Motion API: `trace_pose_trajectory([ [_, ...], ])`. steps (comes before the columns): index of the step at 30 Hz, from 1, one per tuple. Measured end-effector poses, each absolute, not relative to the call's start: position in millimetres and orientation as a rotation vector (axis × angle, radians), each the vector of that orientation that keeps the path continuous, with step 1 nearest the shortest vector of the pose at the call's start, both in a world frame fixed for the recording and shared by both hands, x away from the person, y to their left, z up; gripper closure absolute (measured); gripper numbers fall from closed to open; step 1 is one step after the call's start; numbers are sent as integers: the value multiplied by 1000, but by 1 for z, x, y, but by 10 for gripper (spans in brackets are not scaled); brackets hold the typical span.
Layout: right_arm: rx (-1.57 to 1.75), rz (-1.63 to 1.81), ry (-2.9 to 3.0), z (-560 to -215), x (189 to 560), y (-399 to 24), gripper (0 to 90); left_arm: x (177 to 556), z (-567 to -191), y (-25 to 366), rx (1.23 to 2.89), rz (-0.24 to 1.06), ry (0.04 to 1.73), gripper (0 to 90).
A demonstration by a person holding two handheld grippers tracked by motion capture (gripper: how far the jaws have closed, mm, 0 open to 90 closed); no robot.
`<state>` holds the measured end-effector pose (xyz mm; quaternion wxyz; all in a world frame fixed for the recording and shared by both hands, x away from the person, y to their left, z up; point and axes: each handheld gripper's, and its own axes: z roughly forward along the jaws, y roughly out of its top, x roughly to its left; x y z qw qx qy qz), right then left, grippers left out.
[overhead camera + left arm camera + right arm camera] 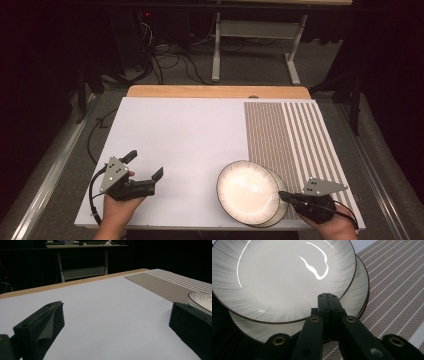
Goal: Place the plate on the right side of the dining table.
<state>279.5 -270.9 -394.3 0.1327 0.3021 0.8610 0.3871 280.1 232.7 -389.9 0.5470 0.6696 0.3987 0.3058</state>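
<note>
Two pale plates with dark rims lie stacked near the table's front right, the upper plate (246, 189) (282, 277) shifted left of the lower plate (284, 205) (355, 300). My right gripper (281, 196) (328, 297) comes in from the right with its jaws pressed together and nothing between them. Its tips lie over the upper plate's near rim; I cannot tell whether they touch it. My left gripper (145, 165) (115, 307) is open at the front left, low over the bare white surface. The plate rim (203, 300) shows past its right jaw.
The white tabletop (175, 130) has a brown and white striped mat (290, 135) on its right part and a wooden edge (215, 91) at the back. Beyond it stand a metal table frame (255, 40) and cables (170, 62) on the floor.
</note>
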Motion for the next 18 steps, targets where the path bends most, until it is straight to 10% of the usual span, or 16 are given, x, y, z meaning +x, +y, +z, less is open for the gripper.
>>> trace_pose_trajectory([
  [18,797,1090,2568,-402,281,-246,900,278,-386,231,1575,719,934,8],
])
